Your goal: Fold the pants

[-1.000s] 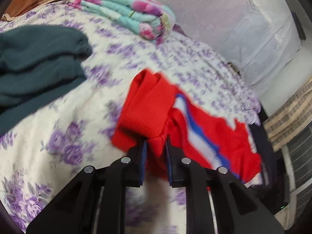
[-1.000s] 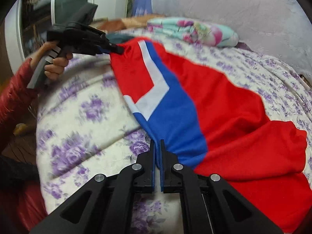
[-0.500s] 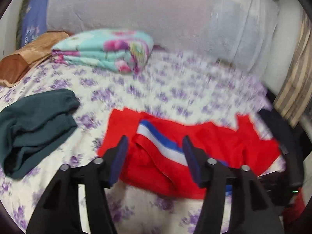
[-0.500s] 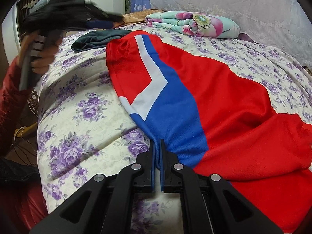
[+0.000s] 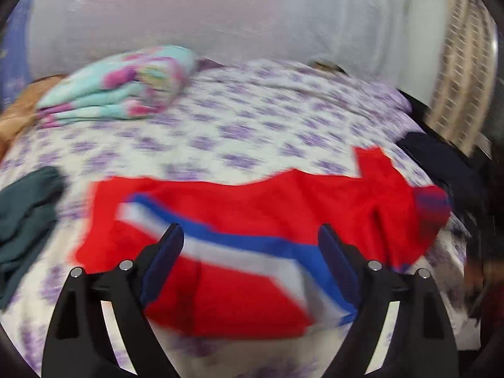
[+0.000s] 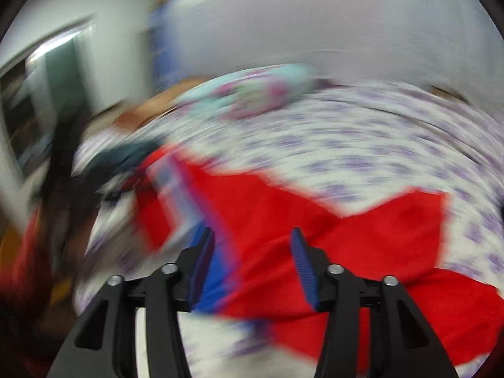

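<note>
Both our grippers hang open above the red pants lying on the floral bedspread.

Going left to right in the left wrist view, we see a dark green garment (image 5: 25, 220) at the left edge, a folded turquoise blanket (image 5: 119, 91) far left, then the red pants (image 5: 267, 220) spread flat across the near middle of the bedspread (image 5: 267, 126), their white and blue stripe running toward the near right, and dark clothing (image 5: 441, 163) at the right edge. Our left gripper (image 5: 250, 245) has its jaws spread wide with nothing in them. In the blurred right wrist view, our right gripper (image 6: 252, 252) is likewise released, jaws apart over the pants (image 6: 346, 236).
</note>
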### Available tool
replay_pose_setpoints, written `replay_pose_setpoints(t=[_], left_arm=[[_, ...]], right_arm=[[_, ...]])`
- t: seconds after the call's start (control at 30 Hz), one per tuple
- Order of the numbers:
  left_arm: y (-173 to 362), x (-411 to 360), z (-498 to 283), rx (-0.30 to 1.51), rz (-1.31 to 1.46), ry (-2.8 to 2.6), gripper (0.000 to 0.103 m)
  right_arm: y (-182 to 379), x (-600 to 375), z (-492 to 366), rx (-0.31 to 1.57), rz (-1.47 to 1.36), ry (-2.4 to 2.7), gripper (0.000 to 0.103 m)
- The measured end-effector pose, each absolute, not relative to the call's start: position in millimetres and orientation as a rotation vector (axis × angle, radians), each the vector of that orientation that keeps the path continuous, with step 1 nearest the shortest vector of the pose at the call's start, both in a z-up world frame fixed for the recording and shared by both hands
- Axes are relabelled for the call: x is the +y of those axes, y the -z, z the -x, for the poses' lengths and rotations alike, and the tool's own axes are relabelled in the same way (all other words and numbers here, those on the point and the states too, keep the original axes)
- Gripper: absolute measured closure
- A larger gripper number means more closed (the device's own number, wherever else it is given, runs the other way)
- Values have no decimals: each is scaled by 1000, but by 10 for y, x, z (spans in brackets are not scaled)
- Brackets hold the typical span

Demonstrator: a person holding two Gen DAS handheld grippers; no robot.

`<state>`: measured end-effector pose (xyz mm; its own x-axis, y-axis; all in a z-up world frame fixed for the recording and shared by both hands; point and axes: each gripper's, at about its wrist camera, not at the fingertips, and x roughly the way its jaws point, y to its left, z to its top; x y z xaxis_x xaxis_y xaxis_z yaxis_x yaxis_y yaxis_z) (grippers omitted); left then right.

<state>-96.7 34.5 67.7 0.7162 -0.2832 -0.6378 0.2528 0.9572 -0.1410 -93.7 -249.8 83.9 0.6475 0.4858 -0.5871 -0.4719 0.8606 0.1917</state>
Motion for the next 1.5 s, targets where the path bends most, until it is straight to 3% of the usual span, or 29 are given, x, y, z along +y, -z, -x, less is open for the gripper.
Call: replay_pose_setpoints(t=[0.2,0.3,0.43,0.47,0.53,0.57,0.6,0.8,0.9,0.93,1.0,1.07,1.17,1.2,1.27,1.47,1.5], left_arm=[[-24,-433,677,872,-7,408,14],[-65,-537,780,837,-81,453,4],[-46,-355,721,857,38,492,5],[-49,-321,720,854,61,503,5],[-46,-301,705,851,95,520,5],[-45,-288,704,850,100,523,5],[-42,-294,704,850,99,523,5],[-58,-307,692,846,85,514,5],[-61,-311,699,847,77,510,5],[-60,-327,703,847,68,507,5],[-57,-353,697,848,49,498,5],[-55,-355,696,849,43,496,5],[-54,-346,690,848,57,504,5],[-54,-346,687,847,64,507,5],[-54,-341,682,846,71,510,5],[-54,-321,683,844,78,511,5],[-52,-324,684,846,71,507,5]], right_arm=[[-581,-2911,-266,969,-175,-166,48],[-416,-2776,-614,1050,-166,-95,43],[-189,-2652,-888,1095,-87,44,42],[-112,-2680,-897,1110,-108,36,46],[-113,-2746,-822,1071,-116,25,70],[-153,-2815,-746,1052,-140,-11,87],[-209,-2891,-675,1032,-193,-44,96],[-922,-3735,347,726,-436,-145,97],[-798,-4348,1081,672,-519,-85,96],[-680,-4473,1178,696,-528,-61,93],[-263,-4777,1415,797,-557,57,76],[-36,-4923,1611,819,-620,64,71],[0,-4946,1766,774,-690,5,67],[-4,-4916,1769,775,-693,-18,56],[30,-4860,1732,809,-707,-41,47],[201,-5023,1397,767,-846,-53,45],[219,-5042,1321,768,-836,-54,62]])
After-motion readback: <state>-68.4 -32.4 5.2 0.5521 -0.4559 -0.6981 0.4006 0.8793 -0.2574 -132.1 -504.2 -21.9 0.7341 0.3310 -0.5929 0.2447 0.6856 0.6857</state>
